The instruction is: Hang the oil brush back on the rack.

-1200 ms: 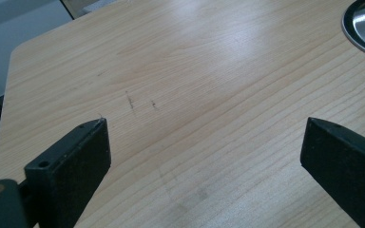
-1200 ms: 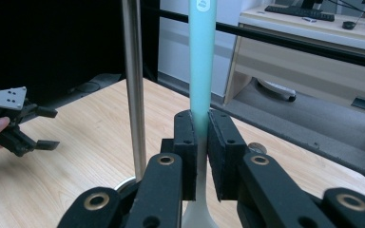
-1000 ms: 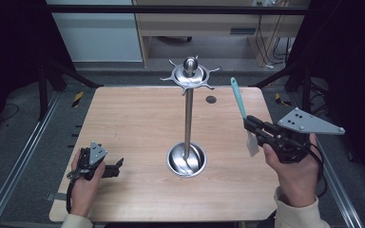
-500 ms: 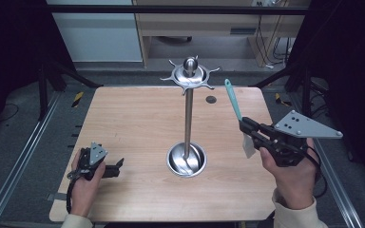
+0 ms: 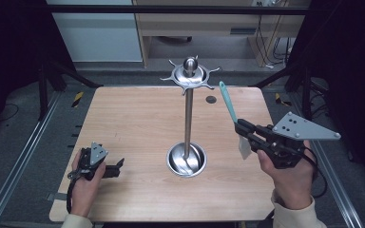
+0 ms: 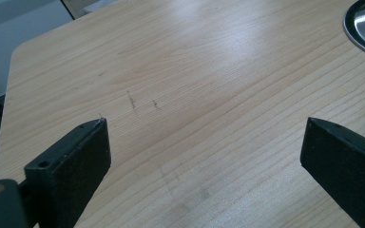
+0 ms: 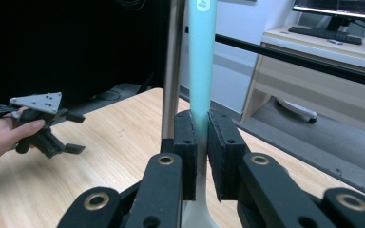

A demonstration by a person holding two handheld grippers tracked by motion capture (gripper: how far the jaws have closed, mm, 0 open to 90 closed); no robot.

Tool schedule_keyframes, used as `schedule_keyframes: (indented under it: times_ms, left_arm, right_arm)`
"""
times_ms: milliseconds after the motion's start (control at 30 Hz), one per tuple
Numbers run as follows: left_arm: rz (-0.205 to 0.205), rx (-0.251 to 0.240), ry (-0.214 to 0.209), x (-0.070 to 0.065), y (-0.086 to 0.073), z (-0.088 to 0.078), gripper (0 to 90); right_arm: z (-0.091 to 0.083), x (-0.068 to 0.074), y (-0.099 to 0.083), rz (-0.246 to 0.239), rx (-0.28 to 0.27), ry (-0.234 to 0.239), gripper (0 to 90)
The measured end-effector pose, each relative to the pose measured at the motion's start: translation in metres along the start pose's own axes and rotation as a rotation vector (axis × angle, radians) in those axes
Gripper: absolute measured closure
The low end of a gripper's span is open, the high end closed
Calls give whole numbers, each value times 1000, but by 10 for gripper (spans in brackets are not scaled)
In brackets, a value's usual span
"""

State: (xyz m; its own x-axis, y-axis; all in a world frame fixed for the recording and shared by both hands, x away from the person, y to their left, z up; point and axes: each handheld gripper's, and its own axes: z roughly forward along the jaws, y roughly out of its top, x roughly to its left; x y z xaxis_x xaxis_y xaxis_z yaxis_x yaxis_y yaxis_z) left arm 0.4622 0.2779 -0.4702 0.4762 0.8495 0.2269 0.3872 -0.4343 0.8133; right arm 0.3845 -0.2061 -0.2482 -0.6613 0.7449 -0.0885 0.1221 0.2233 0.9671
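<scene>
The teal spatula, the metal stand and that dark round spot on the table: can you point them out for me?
teal spatula (image 5: 227, 101), high view, on its handle above the right gripper.
metal stand (image 5: 188, 114), high view, on its upright pole.
dark round spot (image 5: 211, 99), high view, on its middle, at the table's far side.

A light wooden bench (image 5: 138, 118) stands on dark grey floor (image 5: 24, 128); beyond it, a beige wooden desk (image 5: 195, 21), surroundings dim.

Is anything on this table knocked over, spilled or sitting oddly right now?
Nothing stands out. The tall steel utensil stand is upright on the wooden table, its hooks bare. The right gripper holds the teal-handled spatula handle-up. The left gripper rests open on the wood.
</scene>
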Motion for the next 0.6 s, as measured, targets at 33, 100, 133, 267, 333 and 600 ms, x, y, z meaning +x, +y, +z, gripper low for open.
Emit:
schedule_keyframes:
  times_ms: [33,100,133,267,333,600]
  left_arm:
    - [0,0,0,0,0,0,24]
    - [1,1,0,0,0,0,24]
    - [1,1,-2,0,0,0,24]
    - [4,3,-2,-1,0,0,24]
    - [4,3,-3,-1,1,0,24]
    - [6,4,-4,-1,0,0,24]
  right_arm:
    - [0,0,0,1,3,8,827]
    - [1,1,0,-2,1,13,826]
    - [2,1,0,-4,1,18,827]
    - [4,2,-1,-5,7,22,826]
    - [5,2,-2,3,8,25,827]
    - [10,2,-4,0,12,34,826]
